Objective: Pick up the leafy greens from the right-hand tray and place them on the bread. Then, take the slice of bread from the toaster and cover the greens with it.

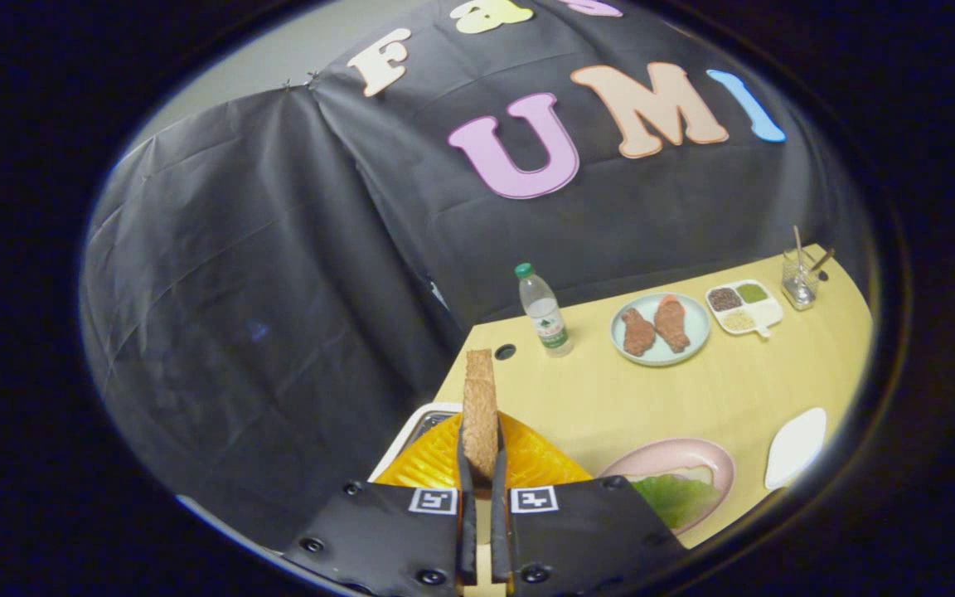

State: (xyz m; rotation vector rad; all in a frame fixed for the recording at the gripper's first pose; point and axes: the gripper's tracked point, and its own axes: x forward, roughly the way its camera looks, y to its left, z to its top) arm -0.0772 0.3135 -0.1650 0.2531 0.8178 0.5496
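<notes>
While my gripper (482, 464) is hovering over the toaster (444, 464), its fingers are clamping a bread slice (479, 410) upright. Leafy greens (676, 497) are lying on a pink plate (714, 464) just right of my fingers.

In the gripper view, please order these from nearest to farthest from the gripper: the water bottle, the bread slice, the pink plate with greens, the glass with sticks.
1. Bread slice: held between the fingers of the gripper.
2. Pink plate with leafy greens: just ahead, to the right.
3. Water bottle: beyond the bread, mid-table.
4. Glass with sticks: far right corner.
</notes>
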